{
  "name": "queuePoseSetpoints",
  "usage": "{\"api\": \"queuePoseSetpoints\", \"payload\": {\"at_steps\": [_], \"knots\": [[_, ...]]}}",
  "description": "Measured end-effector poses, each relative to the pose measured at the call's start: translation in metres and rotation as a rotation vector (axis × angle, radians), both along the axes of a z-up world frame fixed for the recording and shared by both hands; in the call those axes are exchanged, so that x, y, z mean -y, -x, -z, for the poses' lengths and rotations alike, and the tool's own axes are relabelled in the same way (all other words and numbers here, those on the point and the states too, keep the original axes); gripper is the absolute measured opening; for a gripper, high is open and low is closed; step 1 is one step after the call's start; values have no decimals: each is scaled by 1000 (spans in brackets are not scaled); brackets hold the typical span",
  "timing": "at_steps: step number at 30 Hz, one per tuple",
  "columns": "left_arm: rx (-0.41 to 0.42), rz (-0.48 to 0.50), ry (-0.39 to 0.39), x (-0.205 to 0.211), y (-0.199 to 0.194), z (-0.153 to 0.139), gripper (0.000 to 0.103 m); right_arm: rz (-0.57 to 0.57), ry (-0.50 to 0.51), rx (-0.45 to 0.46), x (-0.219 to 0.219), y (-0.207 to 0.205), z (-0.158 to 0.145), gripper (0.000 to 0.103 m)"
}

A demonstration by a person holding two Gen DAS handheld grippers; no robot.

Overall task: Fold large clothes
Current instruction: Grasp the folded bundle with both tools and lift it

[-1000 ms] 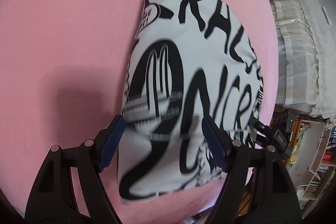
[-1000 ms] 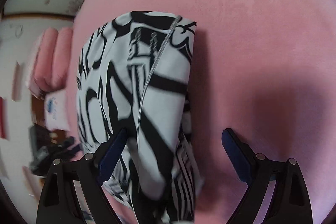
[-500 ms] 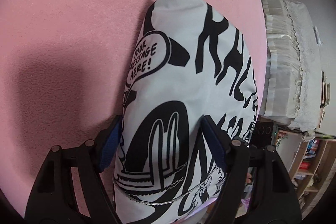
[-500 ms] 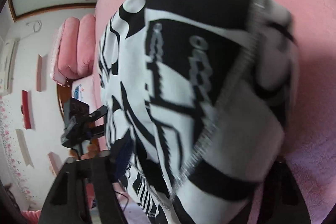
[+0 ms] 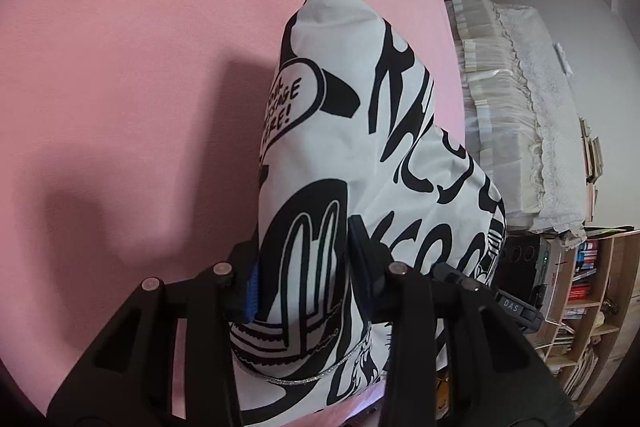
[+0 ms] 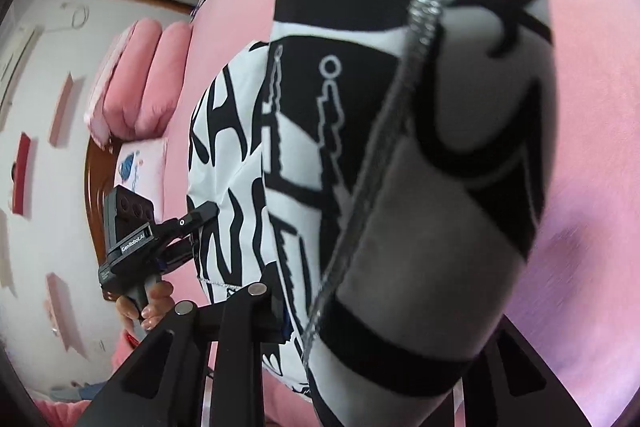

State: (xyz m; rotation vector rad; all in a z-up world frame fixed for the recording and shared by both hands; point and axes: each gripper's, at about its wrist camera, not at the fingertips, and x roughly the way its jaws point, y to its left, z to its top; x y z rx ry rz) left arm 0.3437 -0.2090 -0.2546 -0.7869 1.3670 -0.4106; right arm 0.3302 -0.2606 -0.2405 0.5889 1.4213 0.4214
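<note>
- The left hand-held gripper (image 5: 302, 263) had a bunched fold of the black-and-white printed garment (image 5: 360, 155) between its jaws; the jaws were closing, and the blue pad (image 5: 251, 287) on one side already pressed against the cloth.
- In the left wrist view, the garment rose from the gripper to a peak, clear of the pink bed cover (image 5: 140, 67) behind it. A thin silver trim (image 5: 304, 381) ran along its lower edge.
- A shadow lay on the pink cover to the left of the cloth.
- The right hand-held gripper (image 6: 372, 323) was closing too, with a thick bundle of the same garment (image 6: 420, 187) filling the space between its fingers. One finger was hidden behind the cloth, so whether the pads were already pressing could not be told for certain; the fabric looked gripped and lifted.
- A glittering silver strip (image 6: 420, 27) crossed the bundle close to the right wrist camera, blurred.
- The right wrist view also showed the left gripper's body with a person's hand (image 6: 148, 303) on its handle, and pink pillows (image 6: 136, 83) at the bed's far edge.
- A bookshelf (image 5: 592, 291) stood beyond the bed in the left wrist view.
</note>
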Motion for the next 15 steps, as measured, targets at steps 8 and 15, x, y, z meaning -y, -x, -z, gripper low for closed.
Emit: {"api": "queuePoseSetpoints", "payload": {"at_steps": [8,15], "knots": [[31,-80,-118,-184,29,-67,33,-129,-32,-31,-183,9,-19,28],[93,-178,-361,-371,19,-141,33,-222,-160,-12,-392,0,-4,28]]}}
